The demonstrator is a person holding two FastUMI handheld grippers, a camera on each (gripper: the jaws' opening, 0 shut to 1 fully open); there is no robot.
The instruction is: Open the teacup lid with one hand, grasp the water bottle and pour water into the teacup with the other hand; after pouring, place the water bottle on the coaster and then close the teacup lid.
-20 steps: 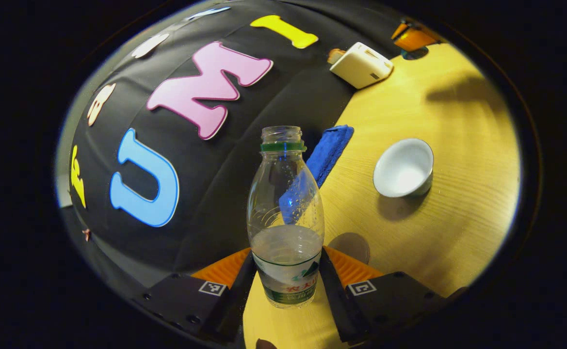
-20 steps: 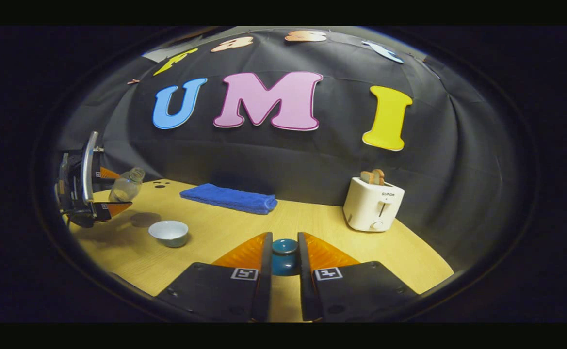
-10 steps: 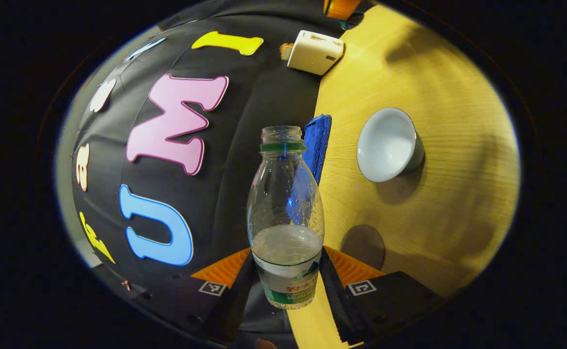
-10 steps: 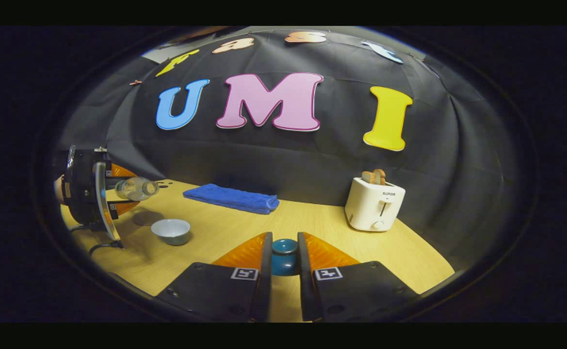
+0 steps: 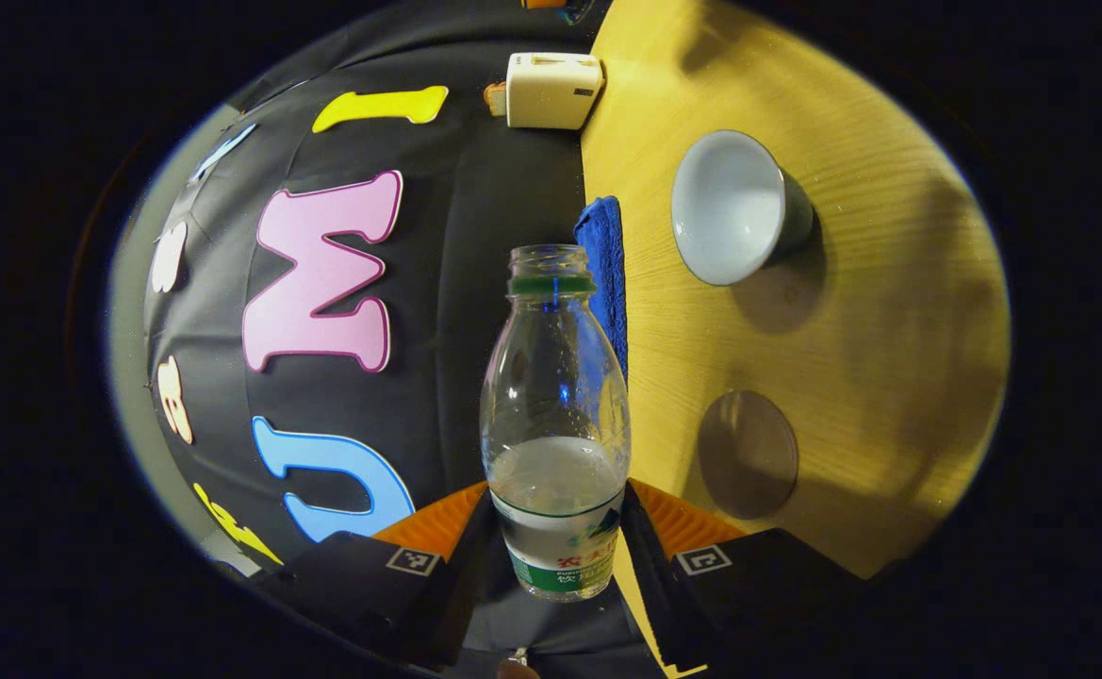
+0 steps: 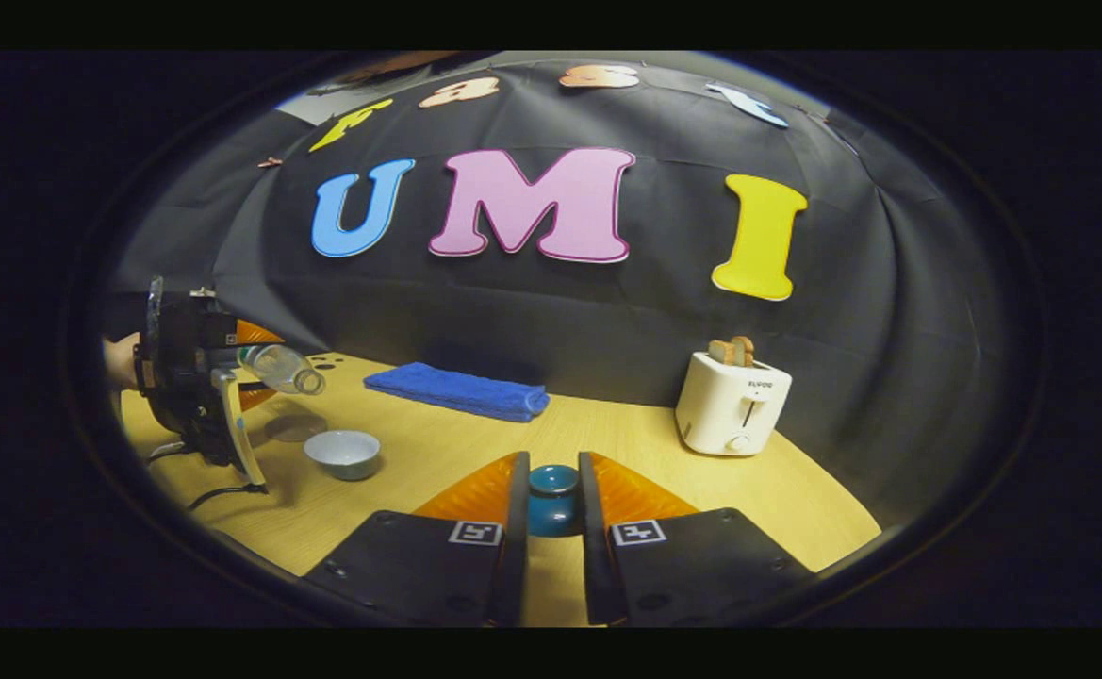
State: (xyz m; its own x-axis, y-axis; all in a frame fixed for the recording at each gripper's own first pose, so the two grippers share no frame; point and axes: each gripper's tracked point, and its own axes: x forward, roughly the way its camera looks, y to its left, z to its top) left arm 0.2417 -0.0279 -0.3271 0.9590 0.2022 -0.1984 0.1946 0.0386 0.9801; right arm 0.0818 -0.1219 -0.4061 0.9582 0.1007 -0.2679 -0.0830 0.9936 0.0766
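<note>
Left gripper view: left gripper (image 5: 557, 528) clamps uncapped water bottle (image 5: 555, 415) — third full, tilted over table.

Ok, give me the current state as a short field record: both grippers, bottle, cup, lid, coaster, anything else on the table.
left gripper: shut on the water bottle
water bottle: uncapped, partly filled, tipped nearly level with its mouth toward the teacup in the right gripper view
teacup: open, standing on the table, inside looks empty
right gripper: shut on the teacup lid
teacup lid: off the cup, held between the fingers
coaster: round, bare, beside the cup
table: wooden
other items: blue towel, white toaster with bread
</note>
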